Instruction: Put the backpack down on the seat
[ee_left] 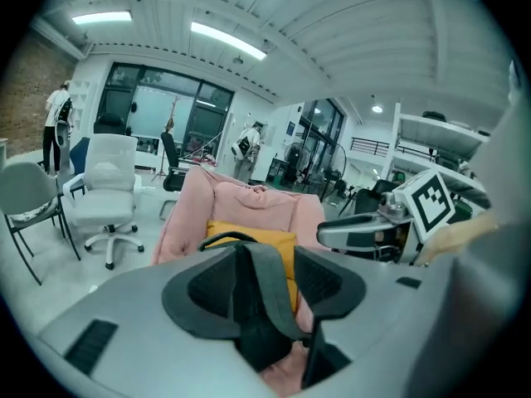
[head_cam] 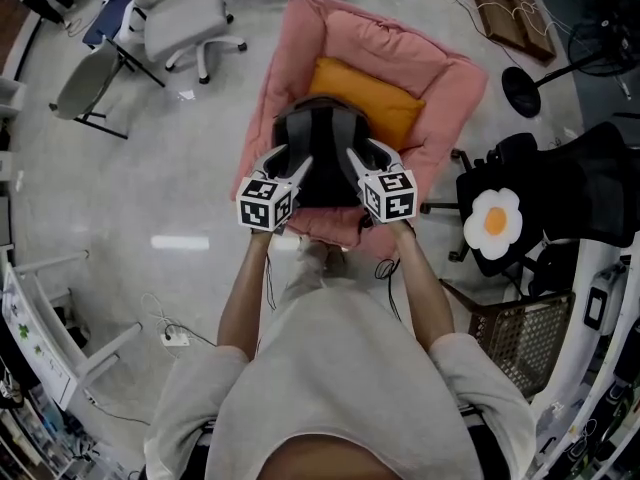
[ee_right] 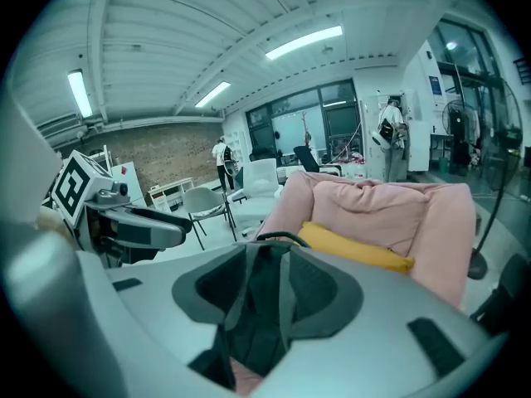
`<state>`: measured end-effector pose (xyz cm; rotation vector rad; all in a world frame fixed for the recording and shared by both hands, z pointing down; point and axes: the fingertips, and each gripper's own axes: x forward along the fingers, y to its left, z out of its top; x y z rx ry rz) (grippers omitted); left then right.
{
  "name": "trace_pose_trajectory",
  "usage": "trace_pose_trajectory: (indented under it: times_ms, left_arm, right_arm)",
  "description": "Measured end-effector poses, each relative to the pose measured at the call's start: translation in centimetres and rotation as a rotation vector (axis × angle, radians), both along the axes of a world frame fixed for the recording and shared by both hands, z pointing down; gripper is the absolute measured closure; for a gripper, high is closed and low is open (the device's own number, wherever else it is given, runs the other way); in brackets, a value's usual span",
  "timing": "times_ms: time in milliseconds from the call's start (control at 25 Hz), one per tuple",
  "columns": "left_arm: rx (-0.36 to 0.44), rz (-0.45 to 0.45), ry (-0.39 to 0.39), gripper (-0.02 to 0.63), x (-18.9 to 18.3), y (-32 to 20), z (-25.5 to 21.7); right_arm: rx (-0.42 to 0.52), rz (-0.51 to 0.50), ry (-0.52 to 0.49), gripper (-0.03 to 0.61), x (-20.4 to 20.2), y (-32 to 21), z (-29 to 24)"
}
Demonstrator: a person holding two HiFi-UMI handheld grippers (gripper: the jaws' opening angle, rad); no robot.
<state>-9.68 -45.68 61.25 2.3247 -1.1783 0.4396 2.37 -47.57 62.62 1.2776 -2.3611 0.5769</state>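
A black backpack (head_cam: 318, 143) rests on the seat of a pink armchair (head_cam: 290, 58), in front of an orange cushion (head_cam: 375, 98). Both grippers reach over its near side. The left gripper (head_cam: 290, 160) is at the left shoulder strap. In the left gripper view a grey strap (ee_left: 270, 297) runs between the pads of this gripper (ee_left: 265, 284), with a gap still showing beside it. The right gripper (head_cam: 368, 153) is at the right strap. In the right gripper view the straps and dark backpack body (ee_right: 261, 322) fill the narrower space between its jaws (ee_right: 261, 293), which do not visibly pinch them.
White office chairs (head_cam: 185, 18) and a grey chair (head_cam: 85, 83) stand on the floor to the left. On the right are a black chair with an egg-shaped cushion (head_cam: 495, 223), a wire basket (head_cam: 520, 333) and a round stand base (head_cam: 520, 93). People stand far off by the windows.
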Motion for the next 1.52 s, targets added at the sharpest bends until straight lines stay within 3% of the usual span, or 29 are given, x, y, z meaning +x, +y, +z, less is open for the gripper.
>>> trace_pose_trajectory:
  times_ms: [360,680,1080,1520]
  left_arm:
    - [0.097,0.021,-0.009,0.473,1.0,2.9,-4.1]
    - [0.159,0.017,-0.022,0.542,1.5,4.5,-7.1]
    - [0.201,0.037,-0.043,0.581,2.4,5.5,-9.3]
    - [0.225,0.002,-0.024,0.589,1.8,4.8,-10.7]
  right_arm:
    - [0.140,-0.004,0.041,0.502,1.0,2.9,-5.4]
    - [0.182,0.014,0.025,0.572,2.4,5.8,-8.1]
    - [0.207,0.017,0.009,0.580,4.7,7.4,-10.0]
    - [0.254,0.017,-0.003,0.581,5.5,6.8,-12.0]
